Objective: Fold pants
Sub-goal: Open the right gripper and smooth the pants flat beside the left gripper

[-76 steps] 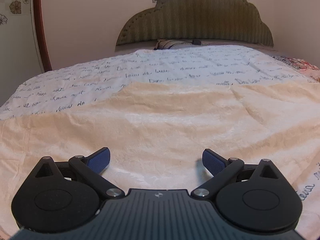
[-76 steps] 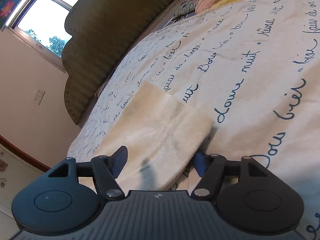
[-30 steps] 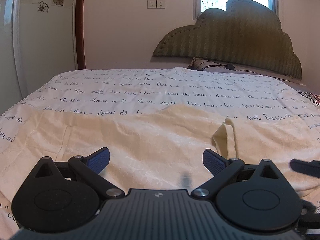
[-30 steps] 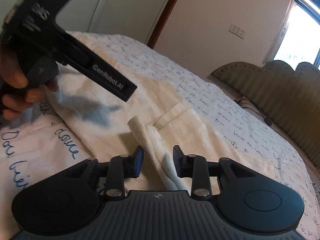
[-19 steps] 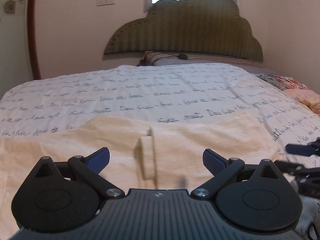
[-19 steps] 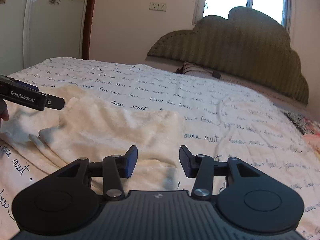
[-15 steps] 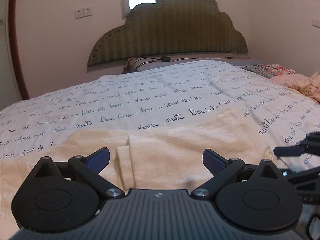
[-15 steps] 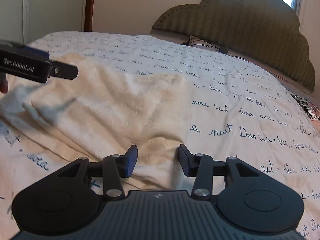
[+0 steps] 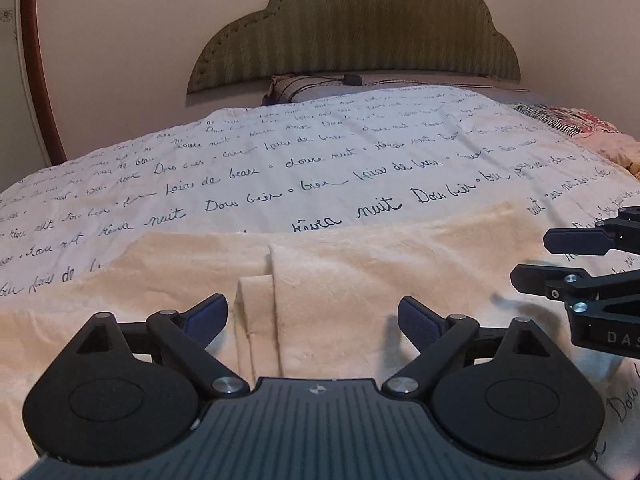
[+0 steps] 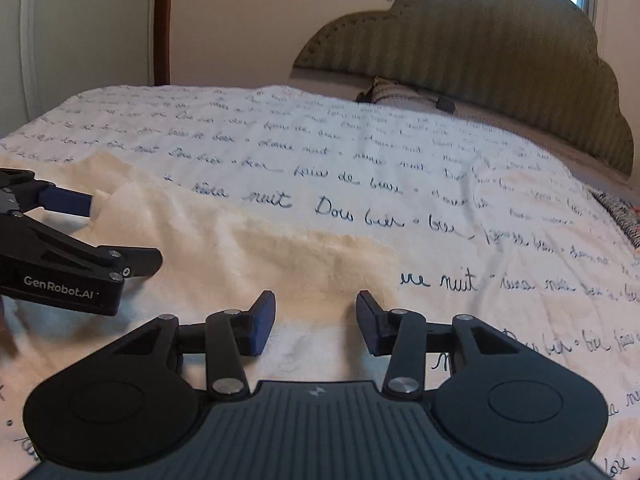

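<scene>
Cream pants (image 9: 360, 276) lie spread across the bed, near its front edge. A belt loop or fly flap (image 9: 256, 300) shows between the left fingers. My left gripper (image 9: 312, 320) is open and empty, low over the waist part of the pants. My right gripper (image 10: 316, 326) is open and empty over the pants' right end (image 10: 280, 264). The right gripper also shows at the right edge of the left wrist view (image 9: 580, 264). The left gripper shows at the left of the right wrist view (image 10: 100, 232), its jaws apart over the cloth.
The bed has a white sheet with dark script writing (image 9: 320, 160), a padded green headboard (image 9: 360, 32) and a striped pillow (image 9: 304, 86). Patterned bedding (image 9: 580, 124) lies at the far right. A wooden door frame (image 9: 36, 60) stands on the left.
Both grippers have swung along the pants toward the waist end and settled low over them. The right gripper let go of the fold it was around and opened wider.
</scene>
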`<state>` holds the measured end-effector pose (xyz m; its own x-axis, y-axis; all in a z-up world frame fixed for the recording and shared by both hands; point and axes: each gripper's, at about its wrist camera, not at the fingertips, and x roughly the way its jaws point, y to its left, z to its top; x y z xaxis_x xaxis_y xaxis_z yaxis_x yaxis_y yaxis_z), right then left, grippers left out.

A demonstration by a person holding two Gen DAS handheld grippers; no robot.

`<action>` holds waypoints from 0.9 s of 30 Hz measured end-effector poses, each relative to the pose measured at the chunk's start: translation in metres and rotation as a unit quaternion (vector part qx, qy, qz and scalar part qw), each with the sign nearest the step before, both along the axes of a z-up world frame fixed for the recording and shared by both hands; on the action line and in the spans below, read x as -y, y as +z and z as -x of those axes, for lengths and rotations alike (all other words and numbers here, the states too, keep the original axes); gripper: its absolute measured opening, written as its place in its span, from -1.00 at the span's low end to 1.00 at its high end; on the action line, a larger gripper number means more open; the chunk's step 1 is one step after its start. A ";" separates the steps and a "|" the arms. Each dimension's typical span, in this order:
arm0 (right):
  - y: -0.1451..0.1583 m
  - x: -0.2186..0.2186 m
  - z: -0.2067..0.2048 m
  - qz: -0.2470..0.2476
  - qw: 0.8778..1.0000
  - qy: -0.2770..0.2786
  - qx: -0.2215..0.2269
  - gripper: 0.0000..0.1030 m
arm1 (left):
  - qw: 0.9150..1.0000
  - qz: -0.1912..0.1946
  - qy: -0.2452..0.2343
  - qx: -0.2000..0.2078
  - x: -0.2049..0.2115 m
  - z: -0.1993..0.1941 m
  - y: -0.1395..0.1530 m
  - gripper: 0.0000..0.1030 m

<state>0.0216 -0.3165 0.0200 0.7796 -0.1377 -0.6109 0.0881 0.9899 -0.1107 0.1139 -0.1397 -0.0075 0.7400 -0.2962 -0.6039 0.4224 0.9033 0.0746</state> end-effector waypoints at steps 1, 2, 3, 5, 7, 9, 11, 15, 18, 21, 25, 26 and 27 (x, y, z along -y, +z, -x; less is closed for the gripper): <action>0.004 -0.006 0.008 -0.005 1.000 0.009 0.009 -0.15 | 1.000 0.004 0.000 -0.001 -0.004 0.005 0.001 0.87; 0.006 -0.011 0.015 -0.011 1.000 0.018 0.015 -0.15 | 1.000 0.012 -0.002 -0.006 -0.007 0.010 0.001 0.88; 0.007 -0.017 0.020 -0.018 0.999 0.028 0.016 -0.15 | 1.000 0.018 -0.005 -0.012 -0.010 0.012 -0.001 0.88; -0.001 -0.026 0.022 -0.021 0.999 0.035 0.006 -0.14 | 0.999 0.015 -0.008 -0.033 -0.009 0.012 -0.010 0.90; -0.015 -0.035 0.017 -0.004 0.999 0.034 -0.010 -0.15 | 0.999 -0.005 -0.005 -0.044 -0.007 0.011 -0.022 0.93; -0.023 -0.039 0.013 0.005 0.999 0.028 -0.019 -0.15 | 0.999 -0.002 -0.002 -0.033 -0.013 0.018 -0.018 0.87; -0.015 -0.045 0.016 0.010 1.000 0.024 -0.011 -0.14 | 1.000 -0.001 -0.005 -0.012 -0.022 0.028 -0.010 0.91; -0.020 -0.052 0.024 0.001 0.999 0.039 -0.012 -0.13 | 1.000 -0.022 0.009 -0.015 -0.033 0.032 -0.017 1.00; -0.023 -0.053 0.026 -0.006 1.000 0.025 -0.008 -0.12 | 0.999 0.017 0.024 -0.031 -0.051 0.036 -0.010 0.95; -0.008 -0.069 0.029 0.006 1.000 0.027 0.012 -0.12 | 0.999 0.014 0.036 -0.008 -0.072 0.047 0.003 0.95; -0.002 -0.098 0.020 -0.011 0.997 0.078 0.016 -0.12 | 0.996 -0.005 0.085 0.009 -0.110 0.055 0.009 0.96; -0.005 -0.105 0.016 -0.009 0.996 0.085 0.012 -0.12 | 0.995 -0.004 0.097 0.002 -0.120 0.054 0.007 0.96; -0.009 -0.113 0.011 -0.006 0.996 0.091 0.005 -0.12 | 0.995 -0.004 0.104 -0.010 -0.129 0.052 0.004 0.96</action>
